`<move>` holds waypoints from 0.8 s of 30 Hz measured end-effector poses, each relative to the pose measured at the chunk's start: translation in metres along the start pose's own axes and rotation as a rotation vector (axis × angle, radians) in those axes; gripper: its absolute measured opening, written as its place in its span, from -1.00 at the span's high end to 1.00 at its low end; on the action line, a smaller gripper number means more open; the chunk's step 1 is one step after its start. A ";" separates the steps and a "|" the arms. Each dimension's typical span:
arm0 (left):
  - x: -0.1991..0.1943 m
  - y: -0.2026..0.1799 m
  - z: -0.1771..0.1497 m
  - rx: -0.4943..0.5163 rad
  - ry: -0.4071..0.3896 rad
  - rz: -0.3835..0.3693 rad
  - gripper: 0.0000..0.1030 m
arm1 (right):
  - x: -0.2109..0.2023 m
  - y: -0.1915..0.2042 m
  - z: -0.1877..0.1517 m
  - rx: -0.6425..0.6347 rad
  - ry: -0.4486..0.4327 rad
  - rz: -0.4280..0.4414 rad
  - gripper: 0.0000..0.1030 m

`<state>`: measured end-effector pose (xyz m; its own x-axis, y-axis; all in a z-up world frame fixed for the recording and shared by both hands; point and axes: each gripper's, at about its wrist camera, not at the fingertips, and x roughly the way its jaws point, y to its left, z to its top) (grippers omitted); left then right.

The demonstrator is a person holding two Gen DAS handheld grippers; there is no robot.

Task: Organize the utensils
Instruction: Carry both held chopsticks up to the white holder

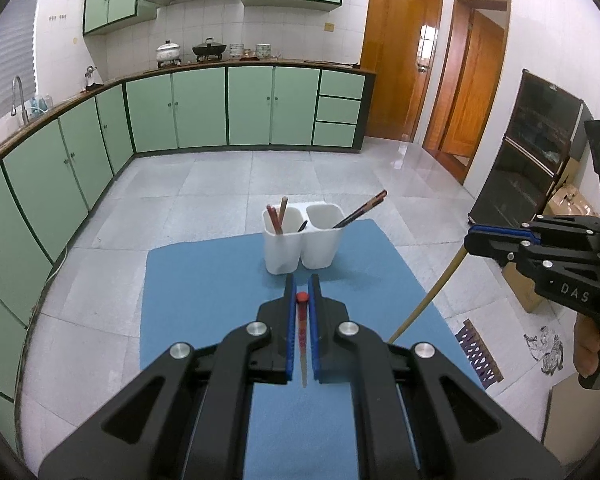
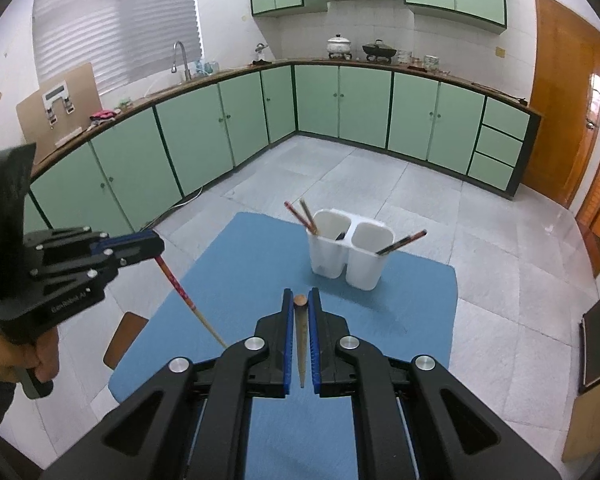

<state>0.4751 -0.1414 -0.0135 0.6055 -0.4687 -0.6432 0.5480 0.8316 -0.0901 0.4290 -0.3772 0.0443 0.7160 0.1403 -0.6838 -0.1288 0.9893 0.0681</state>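
both tongs are up over the blue mat (image 1: 204,280), left tongs (image 1: 302,286) pinching a red-tipped chopstick (image 1: 301,320), right tongs (image 2: 301,298) pinching a brown-tipped chopstick (image 2: 300,320), white two-cup holder (image 1: 302,240) just ahead.

Red-topped chopstick (image 1: 302,328) between left gripper (image 1: 302,286) fingers (image 1: 289,320) (white holder (image 1: 302,240) ahead)

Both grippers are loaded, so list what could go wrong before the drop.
1. The left gripper and right gripper each pinch a chopstick near its top end; the red chopstick and plain chopstick hang long and could swing or slip.
2. Chopsticks already leaning in the white holder may block entry.
3. A sideways nudge could tip the holder.
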 end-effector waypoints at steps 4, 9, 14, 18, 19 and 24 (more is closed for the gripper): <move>0.001 -0.002 0.013 -0.001 -0.006 -0.001 0.90 | -0.003 -0.005 0.017 -0.002 -0.004 -0.016 0.86; 0.000 -0.008 0.034 0.007 -0.021 0.002 0.90 | -0.008 -0.010 0.038 0.003 -0.016 -0.031 0.86; 0.001 -0.007 0.060 -0.013 -0.042 0.005 0.90 | -0.011 -0.013 0.060 0.009 -0.032 -0.038 0.86; 0.003 -0.010 0.084 -0.013 -0.064 0.013 0.91 | -0.009 -0.015 0.077 0.010 -0.044 -0.045 0.86; 0.004 -0.011 0.090 -0.009 -0.069 0.017 0.91 | -0.008 -0.015 0.081 0.008 -0.046 -0.050 0.86; 0.009 -0.015 0.119 -0.013 -0.101 0.027 0.91 | 0.000 -0.019 0.106 -0.003 -0.063 -0.085 0.86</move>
<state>0.5417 -0.1935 0.0725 0.6755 -0.4727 -0.5659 0.5233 0.8480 -0.0837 0.5044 -0.3915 0.1201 0.7662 0.0582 -0.6400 -0.0678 0.9977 0.0097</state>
